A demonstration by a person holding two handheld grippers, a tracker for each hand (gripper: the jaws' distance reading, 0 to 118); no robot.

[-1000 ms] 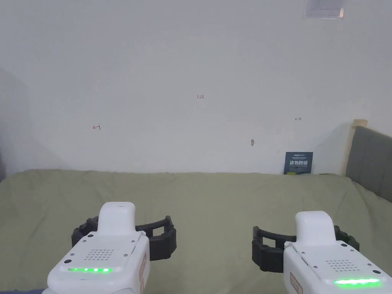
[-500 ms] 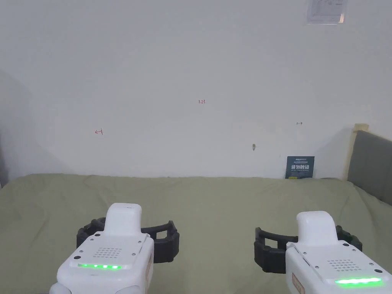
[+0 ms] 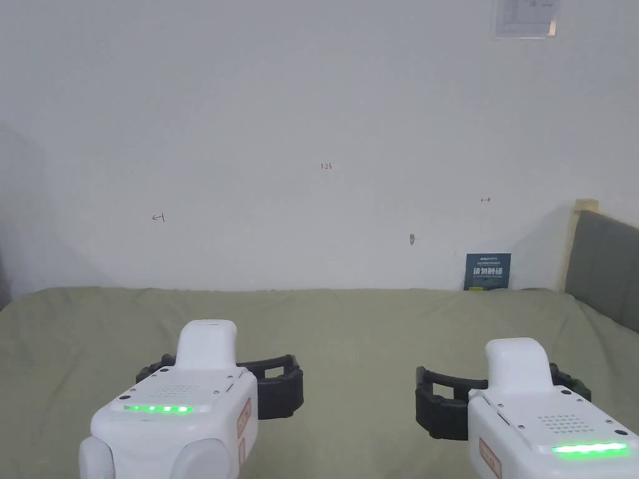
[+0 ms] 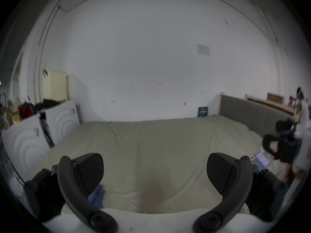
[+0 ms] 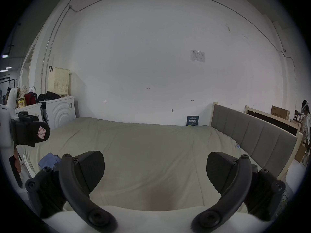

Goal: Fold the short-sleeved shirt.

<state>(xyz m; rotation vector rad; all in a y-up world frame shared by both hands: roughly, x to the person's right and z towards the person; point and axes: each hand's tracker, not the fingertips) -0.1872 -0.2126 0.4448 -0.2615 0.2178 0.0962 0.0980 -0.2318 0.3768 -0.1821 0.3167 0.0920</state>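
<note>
Stuff we can't quite make out

The blue cloth [image 5: 49,162] sits half behind our right gripper's jaw, and our left gripper view smears the clutter [image 4: 25,109] on the white cabinets.

Soft, even light filled the head view without glare. Both gripper views were dimmer, fisheye-bent with dark corners; the left one was blurred at its sides.

We read small red handwriting "123" [image 3: 326,166] on the white wall [image 3: 249,93], between two hand-drawn arrow marks, one to its left [image 3: 158,217] and one to its right [image 3: 485,200]. The blue card [image 3: 487,271] leaning at the wall's foot carries white characters. The print on the paper sheet [image 3: 527,17] high up is too small for us. A pink sticker [image 5: 41,134] on the left gripper [image 5: 38,127] bears one handwritten mark, unclear.
</note>
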